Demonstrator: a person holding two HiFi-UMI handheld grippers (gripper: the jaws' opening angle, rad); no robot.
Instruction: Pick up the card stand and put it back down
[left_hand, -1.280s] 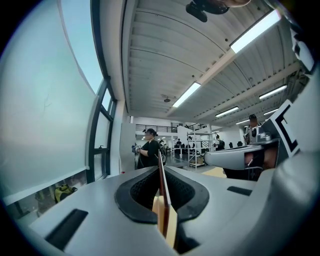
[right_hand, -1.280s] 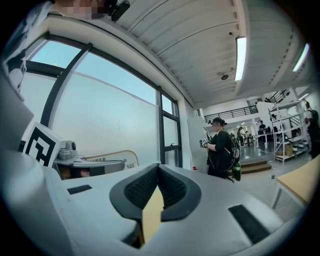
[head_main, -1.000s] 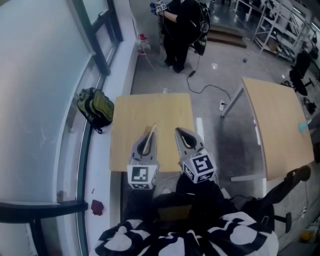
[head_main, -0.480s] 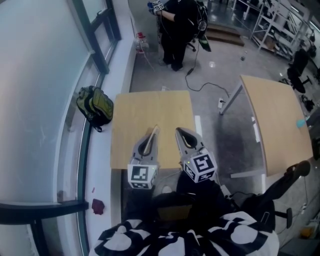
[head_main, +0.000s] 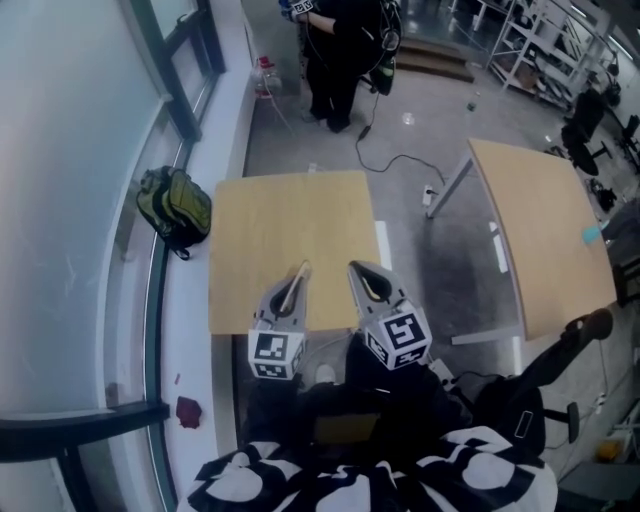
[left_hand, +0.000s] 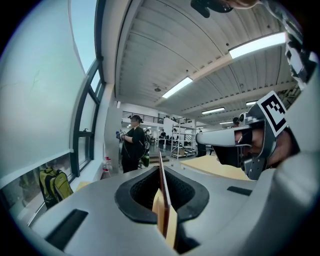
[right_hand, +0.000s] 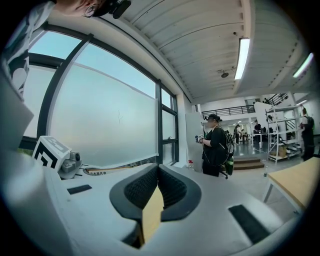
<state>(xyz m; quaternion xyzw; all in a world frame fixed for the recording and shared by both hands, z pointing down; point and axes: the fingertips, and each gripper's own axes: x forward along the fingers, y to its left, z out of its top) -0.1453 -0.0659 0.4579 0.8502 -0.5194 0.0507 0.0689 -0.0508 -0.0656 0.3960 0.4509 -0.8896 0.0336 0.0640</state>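
The card stand (head_main: 301, 272), a thin flat wooden slat, sticks forward out of my left gripper (head_main: 297, 278), which is shut on it. In the left gripper view the card stand (left_hand: 162, 185) stands on edge between the dark pads. The gripper hovers over the near edge of the light wooden table (head_main: 290, 215). Beside it on the right, my right gripper (head_main: 362, 270) is shut with nothing in it; in the right gripper view the right gripper (right_hand: 158, 172) has its pads meeting at the tips. There the slat (right_hand: 107, 170) pokes out level from the left gripper's marker cube (right_hand: 50, 152).
A green backpack (head_main: 175, 205) lies on the sill left of the table, along the window wall. A second wooden table (head_main: 540, 230) stands to the right across a strip of floor with a cable (head_main: 400, 165). A person in black (head_main: 335, 50) stands beyond the table.
Both grippers have sunk a little toward the table's near edge, the left one more. The left gripper still grips the slat. The head view has shifted slightly.
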